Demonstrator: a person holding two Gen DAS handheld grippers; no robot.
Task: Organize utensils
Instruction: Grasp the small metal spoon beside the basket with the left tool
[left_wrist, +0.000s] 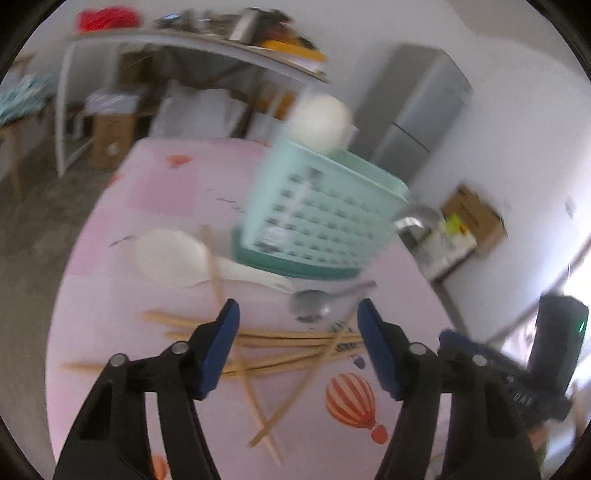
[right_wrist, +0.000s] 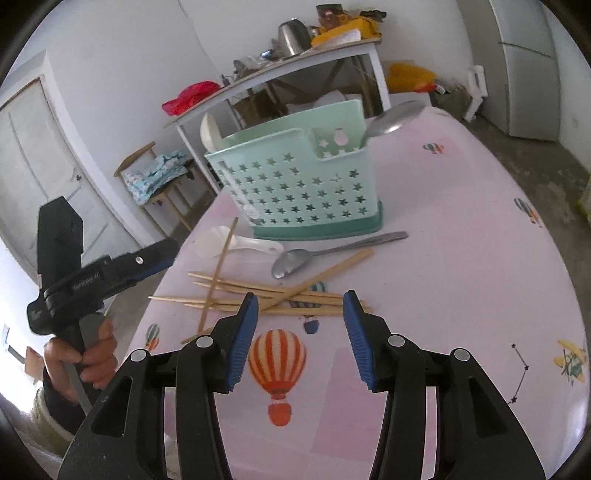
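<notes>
Right gripper (right_wrist: 300, 306): fingers spread wide, empty, over the chopsticks (right_wrist: 266, 295).
Left gripper (left_wrist: 298, 314): fingers spread, empty (blurred view).
Chopsticks: loose crossed heap on the pink table (right_wrist: 461, 277).
Metal spoon (right_wrist: 317, 255): flat, beside the heap.
White spoon (right_wrist: 236, 242): flat, before the caddy.
Caddy (right_wrist: 299, 184): upright, two spoons standing inside.

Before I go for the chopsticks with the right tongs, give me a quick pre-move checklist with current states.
1. Right tongs open and empty: ok.
2. Left tongs open and empty: ok.
3. Chopsticks in a crossed pile, not single: not ok.
4. Steel spoon lying apart from the pile: cannot tell, one stick passes close.
5. Caddy upright on the table: ok.
6. White spoon under a stray chopstick: not ok.
</notes>
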